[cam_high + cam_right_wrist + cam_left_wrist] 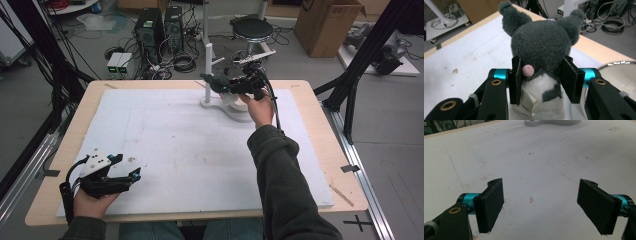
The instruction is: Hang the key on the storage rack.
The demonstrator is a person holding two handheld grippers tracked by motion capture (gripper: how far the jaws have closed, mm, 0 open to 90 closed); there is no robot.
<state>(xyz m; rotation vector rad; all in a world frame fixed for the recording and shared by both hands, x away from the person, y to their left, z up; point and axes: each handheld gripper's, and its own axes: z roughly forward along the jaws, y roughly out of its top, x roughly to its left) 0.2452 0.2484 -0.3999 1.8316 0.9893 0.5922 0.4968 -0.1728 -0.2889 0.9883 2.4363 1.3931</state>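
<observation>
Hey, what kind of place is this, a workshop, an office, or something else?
Most likely a robotics lab or research workspace. Desktop computer towers stand on the floor amid tangled cables, black metal frame struts flank the foam-covered table, and a cardboard box sits behind it.

Plush toy (216,81) upper centre of high view, clamped in right gripper (235,86), above white stand base (220,106). Left gripper (120,172) lower left, on foam mat (175,145). Mat covers table (320,125). Stool (252,30) behind table, top centre.
</observation>
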